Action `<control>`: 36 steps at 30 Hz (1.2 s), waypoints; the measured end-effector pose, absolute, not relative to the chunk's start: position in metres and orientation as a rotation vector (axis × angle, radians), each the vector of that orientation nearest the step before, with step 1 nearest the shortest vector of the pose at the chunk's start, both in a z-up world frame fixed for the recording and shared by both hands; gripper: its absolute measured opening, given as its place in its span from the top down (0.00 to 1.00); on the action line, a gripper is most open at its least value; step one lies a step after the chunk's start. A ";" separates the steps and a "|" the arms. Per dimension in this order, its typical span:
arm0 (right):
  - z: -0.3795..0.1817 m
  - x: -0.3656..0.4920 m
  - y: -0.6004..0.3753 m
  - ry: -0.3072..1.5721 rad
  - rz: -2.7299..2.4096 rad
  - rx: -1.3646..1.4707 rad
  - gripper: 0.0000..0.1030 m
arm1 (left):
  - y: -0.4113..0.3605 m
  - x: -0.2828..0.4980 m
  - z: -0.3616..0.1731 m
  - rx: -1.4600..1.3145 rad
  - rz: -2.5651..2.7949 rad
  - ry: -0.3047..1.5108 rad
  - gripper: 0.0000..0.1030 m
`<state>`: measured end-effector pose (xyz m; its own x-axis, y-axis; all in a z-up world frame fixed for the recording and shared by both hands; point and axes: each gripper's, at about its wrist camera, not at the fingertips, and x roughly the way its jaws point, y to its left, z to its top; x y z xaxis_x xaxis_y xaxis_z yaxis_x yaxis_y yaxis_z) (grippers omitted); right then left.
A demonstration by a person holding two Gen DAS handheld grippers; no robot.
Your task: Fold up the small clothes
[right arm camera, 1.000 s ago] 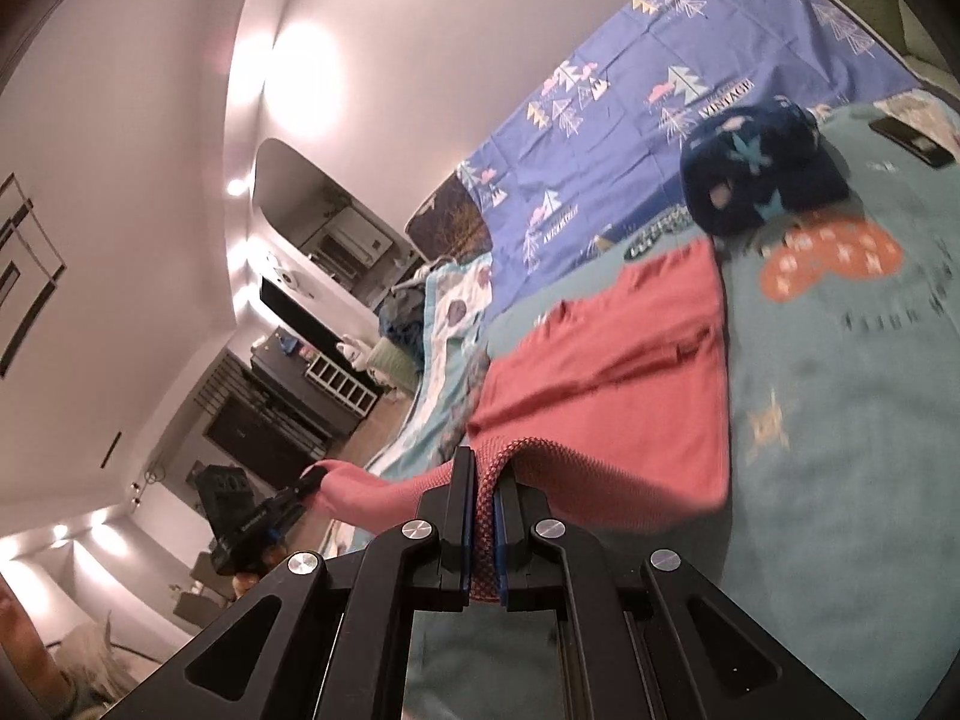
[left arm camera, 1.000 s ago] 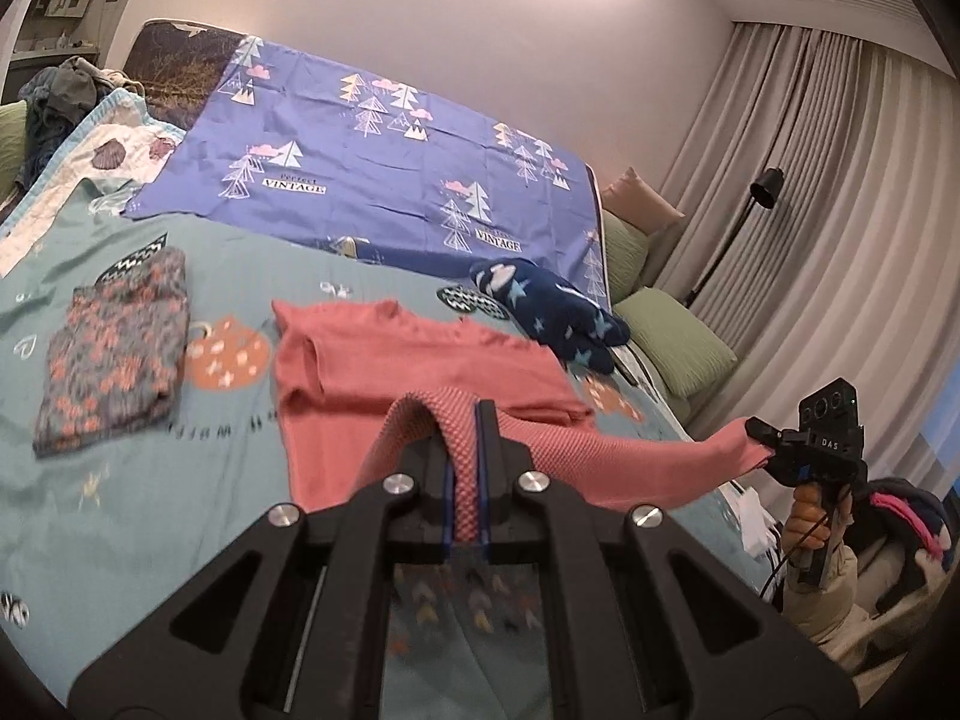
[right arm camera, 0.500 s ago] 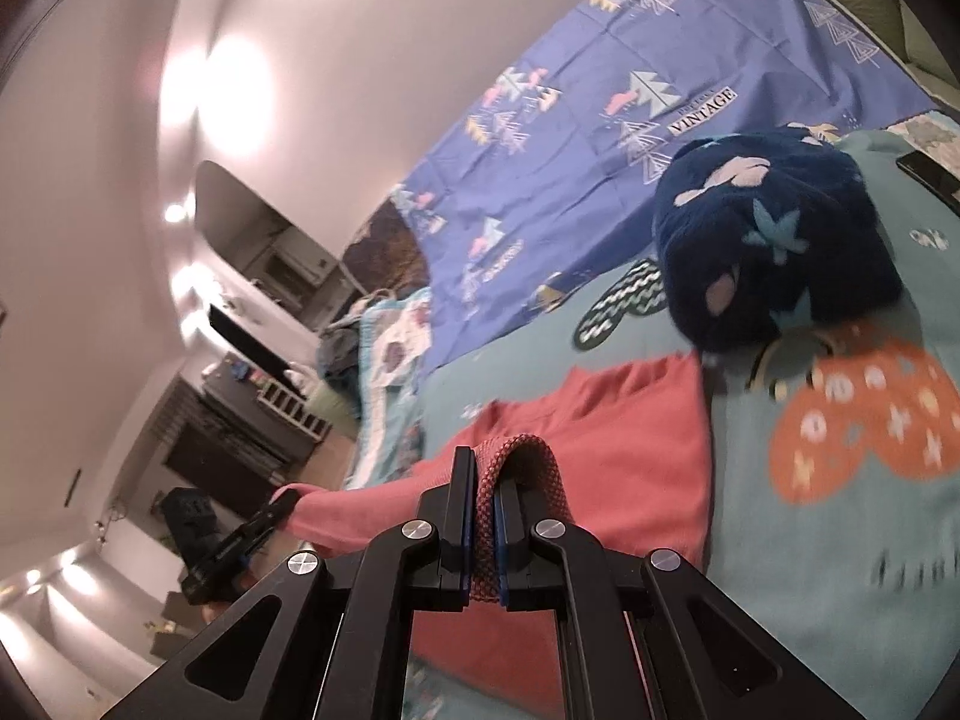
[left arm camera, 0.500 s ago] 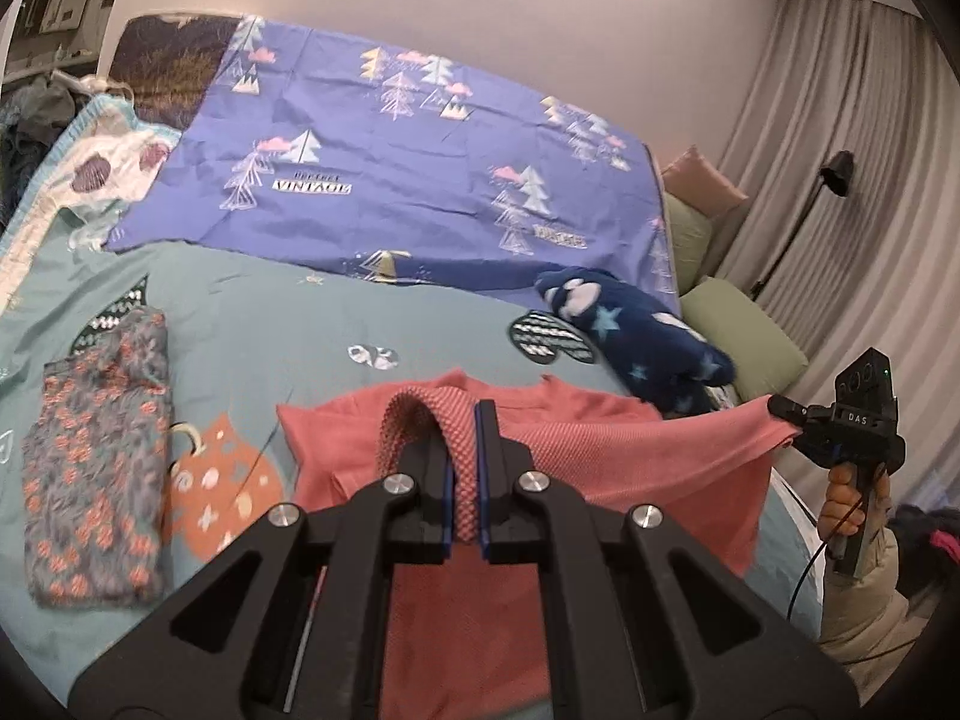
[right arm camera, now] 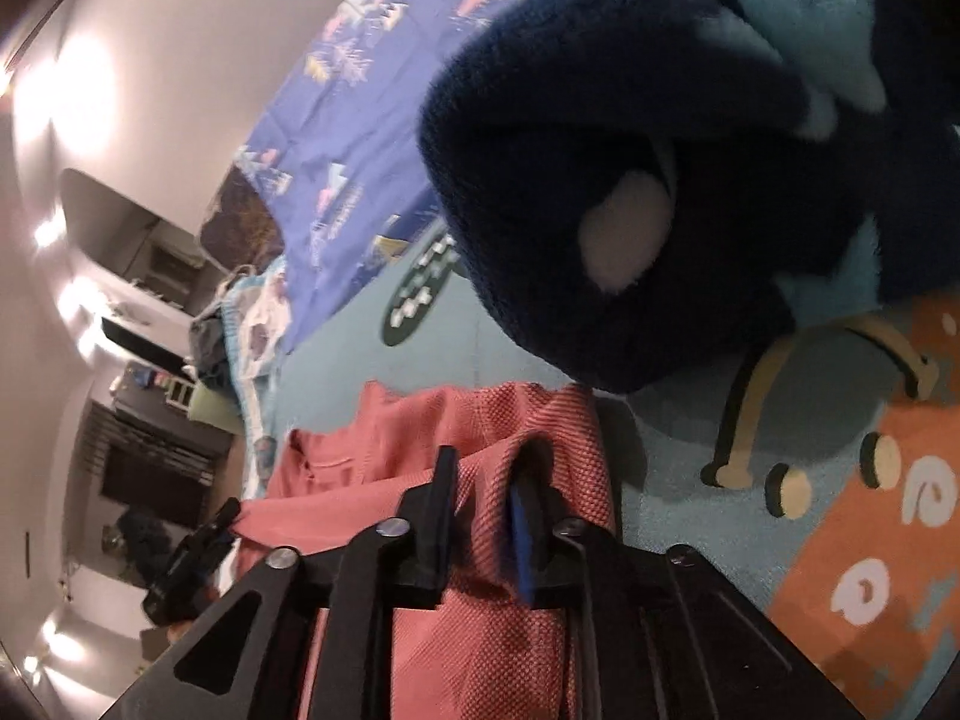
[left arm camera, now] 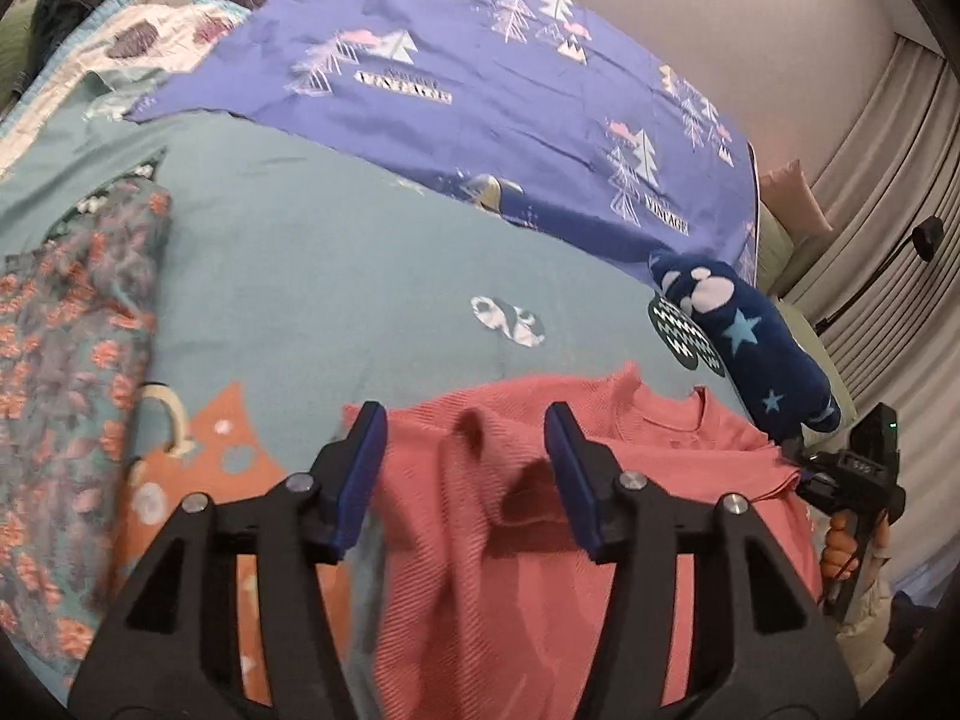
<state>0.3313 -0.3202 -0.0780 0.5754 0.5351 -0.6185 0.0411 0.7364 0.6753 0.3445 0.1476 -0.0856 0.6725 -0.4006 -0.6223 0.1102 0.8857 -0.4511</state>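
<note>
My grippers are black with blue pads. The knit top under them is coral pink. The bedspread is teal with orange patches and cream dots. The sheet behind is violet-blue with white and pink trees. The fleece bundle is navy with pale-blue stars, and the folded garment grey-blue with orange flowers.

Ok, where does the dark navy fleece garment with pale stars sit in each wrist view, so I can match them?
Left wrist: the dark navy fleece garment with pale stars lies at right of centre, on the teal bedspread beyond the coral knit top.
Right wrist: it fills the upper right, close and blurred, just past the coral top.
Shared landmark: the purple tree-print sheet behind it.
</note>
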 end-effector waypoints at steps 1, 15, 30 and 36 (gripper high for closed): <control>-0.070 0.326 -0.323 0.893 0.292 0.673 0.65 | 0.150 0.340 -0.083 -0.389 -0.294 0.774 0.44; -0.060 0.203 -0.330 0.919 0.270 0.557 0.50 | 0.161 0.215 -0.068 -0.348 -0.324 0.761 0.27; -0.092 0.121 -0.322 0.935 0.371 0.781 0.44 | 0.150 0.164 -0.116 -0.705 -0.444 0.855 0.27; -0.100 0.144 -0.325 0.863 0.303 0.944 0.42 | 0.159 0.208 -0.137 -0.947 -0.460 0.895 0.84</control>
